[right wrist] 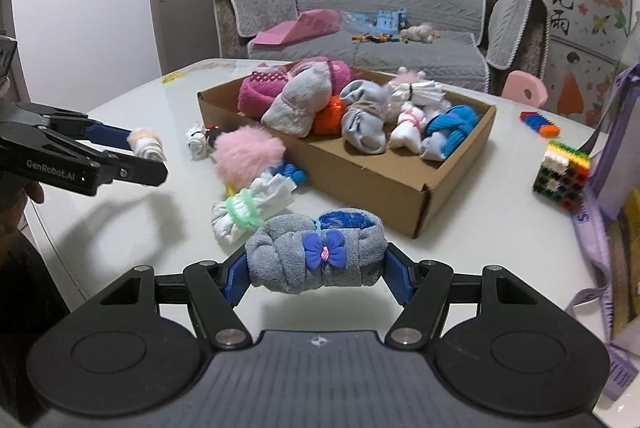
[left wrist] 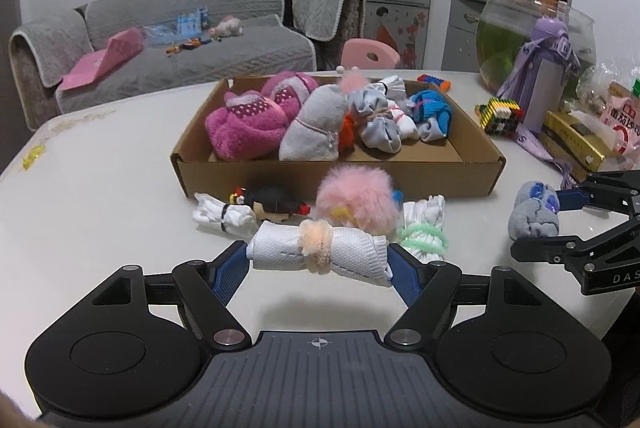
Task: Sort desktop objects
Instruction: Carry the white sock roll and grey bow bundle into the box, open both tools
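The left gripper (left wrist: 319, 260) has its blue-padded fingers (left wrist: 229, 274) clamped on the ends of a rolled white sock bound with a peach fuzzy band (left wrist: 320, 255), held clear above the white worktop (left wrist: 100, 196), whose bare surface spreads wide toward nine o'clock in the left wrist view. The right gripper (right wrist: 316, 266) likewise pinches a rolled grey towel sock with a blue bow (right wrist: 316, 254) between its fingers (right wrist: 236, 278), lifted off the worktop. At twelve o'clock from both sits the shallow brown cardboard box (left wrist: 340, 176), already crowded with a magenta plush bundle (left wrist: 248, 124), a grey bundle (left wrist: 312, 132) and a blue bundle (left wrist: 432, 108); bare cardboard floor shows only along its near wall. Just before that near wall lie a fluffy pink pompom (left wrist: 356, 200), a white sock tied with a green band (left wrist: 424, 228), a white sock with a black tie (left wrist: 224, 216) and a small black-haired doll (left wrist: 272, 204), close together. In the right wrist view the box's near corner (right wrist: 424, 212) stands at one o'clock, with open worktop between it and a multicoloured bristle-block cube (right wrist: 562, 172) at three o'clock.
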A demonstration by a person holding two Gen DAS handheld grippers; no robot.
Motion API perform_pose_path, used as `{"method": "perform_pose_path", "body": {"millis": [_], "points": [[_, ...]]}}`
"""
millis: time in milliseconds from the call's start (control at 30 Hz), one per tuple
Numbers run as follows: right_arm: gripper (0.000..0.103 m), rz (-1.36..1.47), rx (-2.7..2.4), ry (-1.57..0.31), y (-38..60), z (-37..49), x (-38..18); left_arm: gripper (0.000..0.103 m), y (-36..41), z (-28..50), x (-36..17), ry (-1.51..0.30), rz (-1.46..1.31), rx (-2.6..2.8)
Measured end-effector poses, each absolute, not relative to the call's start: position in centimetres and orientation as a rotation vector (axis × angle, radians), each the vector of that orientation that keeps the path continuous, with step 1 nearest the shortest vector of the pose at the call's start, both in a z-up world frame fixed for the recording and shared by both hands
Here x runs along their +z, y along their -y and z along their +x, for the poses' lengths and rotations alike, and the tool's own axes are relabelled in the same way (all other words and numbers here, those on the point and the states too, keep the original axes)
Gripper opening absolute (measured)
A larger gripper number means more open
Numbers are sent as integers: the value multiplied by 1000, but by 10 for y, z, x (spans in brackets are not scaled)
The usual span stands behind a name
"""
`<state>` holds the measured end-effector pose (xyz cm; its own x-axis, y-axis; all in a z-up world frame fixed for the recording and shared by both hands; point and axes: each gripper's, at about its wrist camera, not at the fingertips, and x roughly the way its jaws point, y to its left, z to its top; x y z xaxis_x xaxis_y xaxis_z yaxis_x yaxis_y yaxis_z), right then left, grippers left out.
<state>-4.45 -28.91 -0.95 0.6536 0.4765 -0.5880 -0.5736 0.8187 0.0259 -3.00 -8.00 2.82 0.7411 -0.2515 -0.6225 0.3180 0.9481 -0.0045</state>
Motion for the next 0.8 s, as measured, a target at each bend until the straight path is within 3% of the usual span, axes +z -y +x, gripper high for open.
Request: {"method": "perform_pose_path", "body": {"millis": [800], "points": [[63, -212, 535, -516, 288, 0, 64, 79, 116, 15, 101, -577, 113, -359]]}}
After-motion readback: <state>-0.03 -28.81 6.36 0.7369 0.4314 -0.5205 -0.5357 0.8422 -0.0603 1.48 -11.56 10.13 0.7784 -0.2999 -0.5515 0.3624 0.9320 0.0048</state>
